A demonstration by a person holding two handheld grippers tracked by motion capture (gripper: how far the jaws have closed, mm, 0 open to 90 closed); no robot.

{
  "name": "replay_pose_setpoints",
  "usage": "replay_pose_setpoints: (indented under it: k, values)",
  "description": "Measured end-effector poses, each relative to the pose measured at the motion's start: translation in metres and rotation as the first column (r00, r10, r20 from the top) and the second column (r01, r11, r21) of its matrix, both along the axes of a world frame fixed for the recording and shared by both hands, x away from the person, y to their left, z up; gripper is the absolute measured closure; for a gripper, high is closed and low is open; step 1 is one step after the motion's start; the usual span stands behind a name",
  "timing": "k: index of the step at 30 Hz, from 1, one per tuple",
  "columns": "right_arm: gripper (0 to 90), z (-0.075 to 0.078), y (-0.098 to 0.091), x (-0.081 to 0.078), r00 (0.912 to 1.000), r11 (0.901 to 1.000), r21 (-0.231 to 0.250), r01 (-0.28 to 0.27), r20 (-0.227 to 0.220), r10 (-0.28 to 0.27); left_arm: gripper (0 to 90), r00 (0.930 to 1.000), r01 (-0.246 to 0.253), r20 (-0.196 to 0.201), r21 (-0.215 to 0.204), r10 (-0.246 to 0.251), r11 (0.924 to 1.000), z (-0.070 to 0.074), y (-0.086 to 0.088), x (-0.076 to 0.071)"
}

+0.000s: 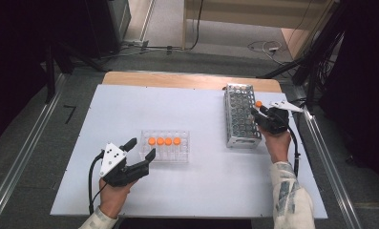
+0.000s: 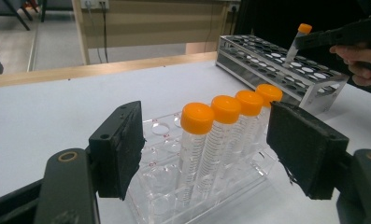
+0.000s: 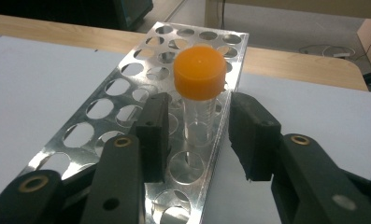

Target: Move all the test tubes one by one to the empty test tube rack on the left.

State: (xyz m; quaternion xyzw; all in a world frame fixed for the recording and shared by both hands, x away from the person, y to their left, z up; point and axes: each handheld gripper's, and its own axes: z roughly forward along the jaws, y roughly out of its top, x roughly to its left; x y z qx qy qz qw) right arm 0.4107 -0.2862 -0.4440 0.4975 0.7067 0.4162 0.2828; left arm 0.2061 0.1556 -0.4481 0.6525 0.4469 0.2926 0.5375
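So the right gripper [image 3: 197, 128] is sitting over at the right side of the table, jaws either side of one orange-capped tube [image 3: 198, 88] standing in the metal rack [image 3: 108, 116], at its right edge. There's a sliver of gap on each side, so the pads aren't pinching it. Meanwhile the left gripper [image 2: 206, 149] is hovering near-left with jaws spread wide, framing the clear rack [image 2: 192, 196] that's holding four more capped tubes [image 2: 223, 128] in a row.
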Motion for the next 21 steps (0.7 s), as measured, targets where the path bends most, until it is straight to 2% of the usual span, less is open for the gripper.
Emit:
replay_pose_setpoints:
  k: [3,7,13,17,21]
  values:
    - [60.4,-0.004,0.000,0.004,0.9998,0.9999,-0.001,-0.014,-0.011,0.014,27.4,1.0000,0.000,0.001,0.000,0.000,1.0000,0.000,0.000,0.000]
    - [64.1,-0.007,0.000,0.007,0.9998,1.0000,0.002,-0.004,-0.022,0.004,27.4,1.0000,0.000,0.001,-0.001,0.000,1.0000,0.000,0.000,0.000]
    - [70.9,-0.008,0.000,0.009,0.9999,1.0000,0.002,-0.004,-0.012,0.004,27.5,1.0000,0.002,-0.003,0.001,-0.002,1.0000,-0.001,0.000,0.000]
    - [71.3,-0.003,0.001,0.007,1.0000,1.0000,-0.002,-0.005,0.001,0.005,27.4,1.0000,0.003,-0.002,-0.001,-0.003,1.0000,-0.001,0.000,0.001]
    - [71.3,0.008,0.001,0.005,0.9996,1.0000,-0.002,-0.003,0.027,0.003,27.4,1.0000,0.003,-0.003,-0.008,-0.003,1.0000,-0.001,-0.001,0.001]
